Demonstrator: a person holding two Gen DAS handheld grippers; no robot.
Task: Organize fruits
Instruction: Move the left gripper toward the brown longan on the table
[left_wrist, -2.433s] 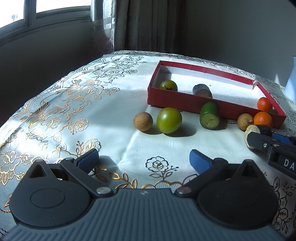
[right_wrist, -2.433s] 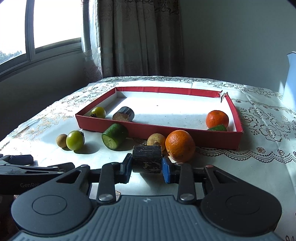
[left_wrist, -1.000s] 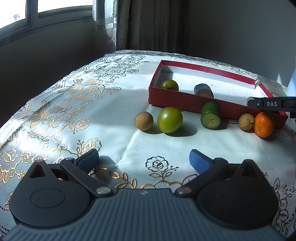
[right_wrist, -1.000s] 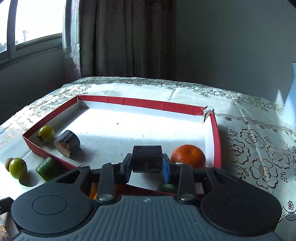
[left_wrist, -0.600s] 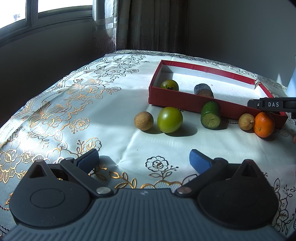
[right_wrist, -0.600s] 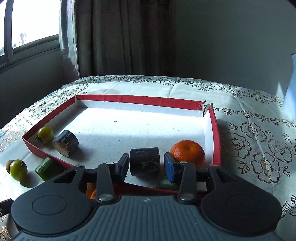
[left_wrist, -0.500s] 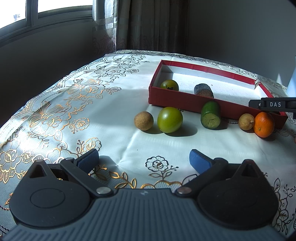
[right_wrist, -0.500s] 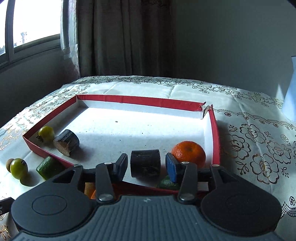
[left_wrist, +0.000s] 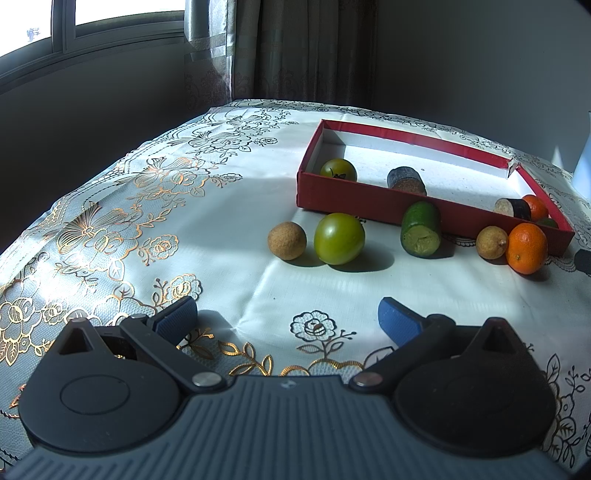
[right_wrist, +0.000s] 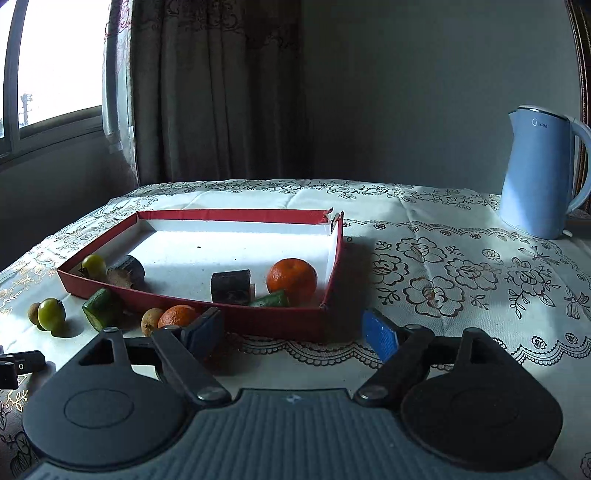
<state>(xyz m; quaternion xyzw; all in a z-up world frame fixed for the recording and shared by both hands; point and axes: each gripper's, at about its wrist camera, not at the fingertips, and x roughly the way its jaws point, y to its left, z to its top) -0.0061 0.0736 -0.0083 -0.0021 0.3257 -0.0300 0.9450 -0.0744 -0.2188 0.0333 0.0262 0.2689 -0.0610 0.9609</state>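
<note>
A red tray (right_wrist: 266, 323) (left_wrist: 354, 199) holds a dark cut piece (right_wrist: 231, 287), an orange (right_wrist: 291, 280), a green slice (right_wrist: 271, 299), another dark piece (right_wrist: 125, 272) and a small green fruit (right_wrist: 93, 264). My right gripper (right_wrist: 291, 334) is open and empty, drawn back before the tray's near wall. My left gripper (left_wrist: 288, 319) is open and empty above the cloth. On the cloth in front of the tray lie a brown fruit (left_wrist: 287, 240), a green tomato (left_wrist: 339, 238), a cucumber piece (left_wrist: 421, 233), a yellowish fruit (left_wrist: 491, 242) and an orange (left_wrist: 526, 248).
A blue kettle (right_wrist: 539, 171) stands at the back right of the table. The flowered tablecloth (left_wrist: 147, 221) covers the table. Its left edge drops off toward a wall with a window (right_wrist: 51, 70) and a curtain (right_wrist: 218, 92).
My right gripper carried the dark piece over the tray, opened and let it go inside beside the orange, then drew back. My left gripper has not moved.
</note>
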